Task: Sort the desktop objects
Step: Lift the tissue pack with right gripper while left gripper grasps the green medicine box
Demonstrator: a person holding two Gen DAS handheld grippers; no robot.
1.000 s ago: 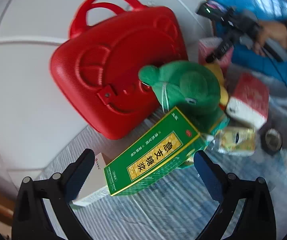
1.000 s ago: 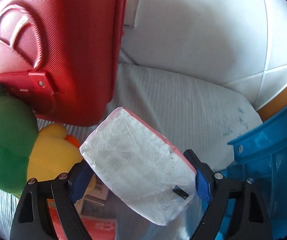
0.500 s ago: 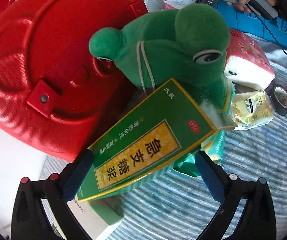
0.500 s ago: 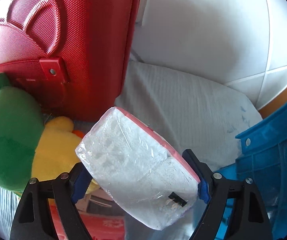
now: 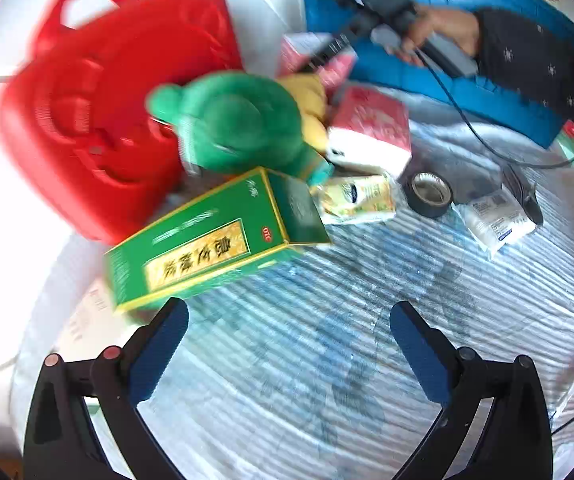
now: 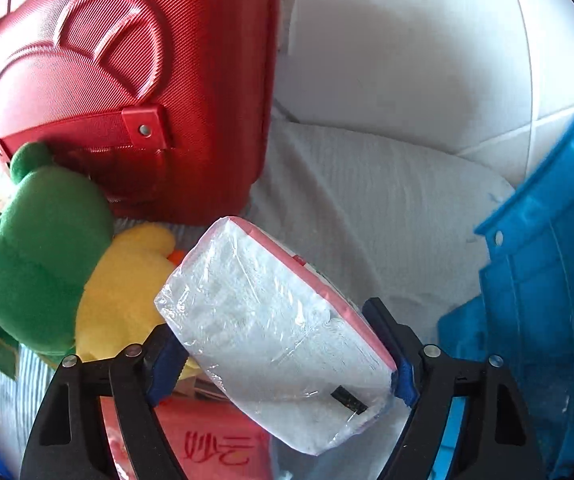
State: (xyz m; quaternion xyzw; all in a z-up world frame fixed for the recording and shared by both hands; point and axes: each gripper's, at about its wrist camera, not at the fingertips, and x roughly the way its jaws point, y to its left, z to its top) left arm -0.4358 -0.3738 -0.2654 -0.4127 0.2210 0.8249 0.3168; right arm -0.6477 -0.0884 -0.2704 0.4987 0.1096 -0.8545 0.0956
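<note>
My left gripper (image 5: 289,332) is open and empty over the striped cloth, just short of a green medicine box (image 5: 211,244) that leans against a green frog plush (image 5: 239,124). My right gripper (image 6: 283,356) is shut on a tissue pack (image 6: 275,328) in clear wrap with a pink edge, held above the pile. It shows far off in the left wrist view (image 5: 319,56), in a person's hand. A red case (image 5: 99,108) stands behind the frog, and appears again in the right wrist view (image 6: 127,80).
A red-and-white tissue pack (image 5: 371,128), a yellow snack packet (image 5: 355,200), a black tape roll (image 5: 431,194) and a white wipes pack (image 5: 495,220) lie on the cloth. A yellow plush (image 6: 127,280) sits by the frog. A blue bin (image 6: 543,320) stands at right.
My left gripper has pulled back from the green box and frog, which now sit farther off. My right gripper keeps the tissue pack and has shifted slightly.
</note>
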